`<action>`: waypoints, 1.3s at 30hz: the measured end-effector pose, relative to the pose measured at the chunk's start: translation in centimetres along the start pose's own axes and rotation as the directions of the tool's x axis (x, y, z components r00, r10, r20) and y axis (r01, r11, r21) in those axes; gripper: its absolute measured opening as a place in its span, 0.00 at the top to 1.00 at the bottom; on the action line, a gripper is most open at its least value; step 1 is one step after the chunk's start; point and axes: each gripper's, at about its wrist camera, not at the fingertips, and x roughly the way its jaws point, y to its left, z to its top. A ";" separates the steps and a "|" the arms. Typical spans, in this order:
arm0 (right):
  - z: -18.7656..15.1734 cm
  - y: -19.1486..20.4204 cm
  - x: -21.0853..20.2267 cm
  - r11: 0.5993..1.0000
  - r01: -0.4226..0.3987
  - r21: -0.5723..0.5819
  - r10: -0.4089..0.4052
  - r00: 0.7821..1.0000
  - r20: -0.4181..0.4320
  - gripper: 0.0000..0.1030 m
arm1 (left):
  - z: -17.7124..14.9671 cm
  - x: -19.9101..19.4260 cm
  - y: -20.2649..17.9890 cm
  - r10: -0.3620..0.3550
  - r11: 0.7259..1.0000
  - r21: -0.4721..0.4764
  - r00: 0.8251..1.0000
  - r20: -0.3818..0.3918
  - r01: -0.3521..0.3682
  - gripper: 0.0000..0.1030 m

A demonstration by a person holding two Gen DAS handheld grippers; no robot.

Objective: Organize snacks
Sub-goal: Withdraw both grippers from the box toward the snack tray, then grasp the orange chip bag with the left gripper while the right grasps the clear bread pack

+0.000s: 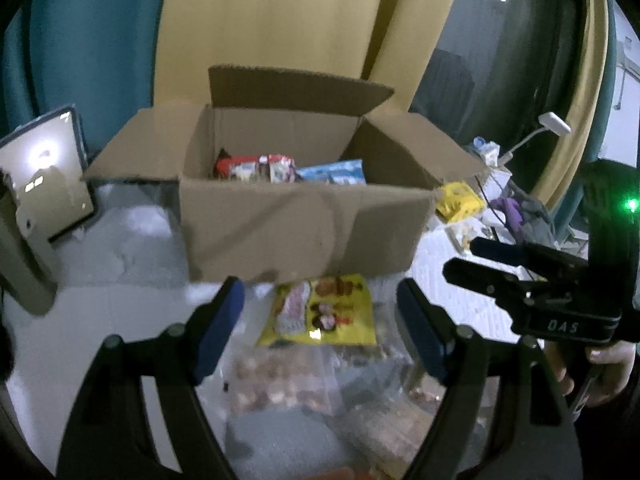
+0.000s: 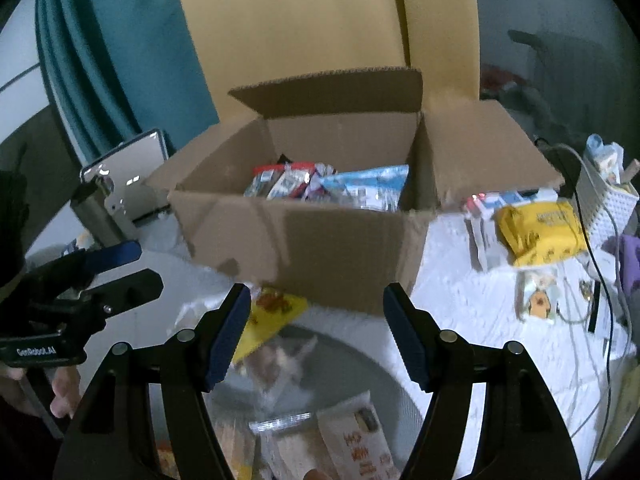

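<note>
White textured tabletop (image 2: 452, 292), cluttered. Nearest: both grippers spread and empty, left gripper (image 1: 320, 320), right gripper (image 2: 316, 328), over loose snack packets (image 1: 320, 312). Behind them sat the open cardboard box (image 1: 304, 224) holding more packets. Yellow and teal curtains (image 1: 280, 20) hung at back.
</note>
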 end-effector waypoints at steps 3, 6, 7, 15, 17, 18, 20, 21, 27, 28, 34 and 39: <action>-1.5 0.3 -0.3 1.000 -0.012 -0.006 0.012 1.000 -0.017 0.30 | -1.4 -0.3 0.1 0.000 1.000 -0.023 1.000 -0.014 0.000 0.23; -2.7 0.8 -0.4 1.000 -0.028 -0.006 0.028 0.999 -0.036 0.30 | -3.0 -0.8 0.5 0.000 0.998 -0.058 0.999 -0.034 -0.002 0.23; -3.2 1.1 -0.3 0.999 -0.038 -0.009 0.037 0.998 -0.047 0.30 | -3.4 -0.9 0.5 -0.004 0.998 -0.066 0.999 -0.041 0.001 0.23; -6.7 4.2 0.5 0.996 -0.082 -0.028 0.078 0.989 -0.122 0.30 | -7.0 -3.6 1.0 -0.025 0.993 -0.121 0.998 -0.065 0.017 0.23; -7.6 5.2 0.8 0.995 -0.094 -0.036 0.088 0.986 -0.144 0.30 | -7.9 -3.8 1.2 -0.026 0.992 -0.129 0.997 -0.076 0.016 0.23; -8.2 5.8 1.0 0.994 -0.101 -0.040 0.094 0.983 -0.157 0.30 | -8.2 -3.9 1.4 -0.024 0.991 -0.136 0.996 -0.080 0.013 0.23; -8.9 6.6 1.3 0.994 -0.102 -0.050 0.092 0.980 -0.174 0.30 | -9.0 -4.0 1.7 -0.027 0.988 -0.153 0.995 -0.092 0.012 0.22; -9.3 6.9 1.3 0.994 -0.096 -0.057 0.085 0.980 -0.178 0.30 | -9.4 -4.0 1.7 -0.031 0.987 -0.157 0.995 -0.096 0.016 0.22; -10.3 7.6 0.9 0.992 -0.068 -0.102 0.050 0.984 -0.174 0.30 | -11.3 -5.2 0.7 -0.082 0.987 -0.147 0.992 -0.095 0.068 0.08; -10.5 7.6 0.8 0.992 -0.071 -0.101 0.053 0.984 -0.169 0.32 | -11.6 -5.4 0.4 -0.092 0.986 -0.146 0.992 -0.092 0.078 0.07; -11.3 7.6 0.6 0.991 -0.089 -0.097 0.072 0.983 -0.169 0.44 | -13.1 -6.8 -0.9 -0.099 0.988 -0.128 0.991 -0.092 0.086 0.07; -11.7 7.2 -0.3 0.992 -0.099 -0.077 0.087 0.986 -0.140 0.50 | -14.2 -7.4 -1.6 -0.091 0.990 -0.121 0.989 -0.119 0.077 0.07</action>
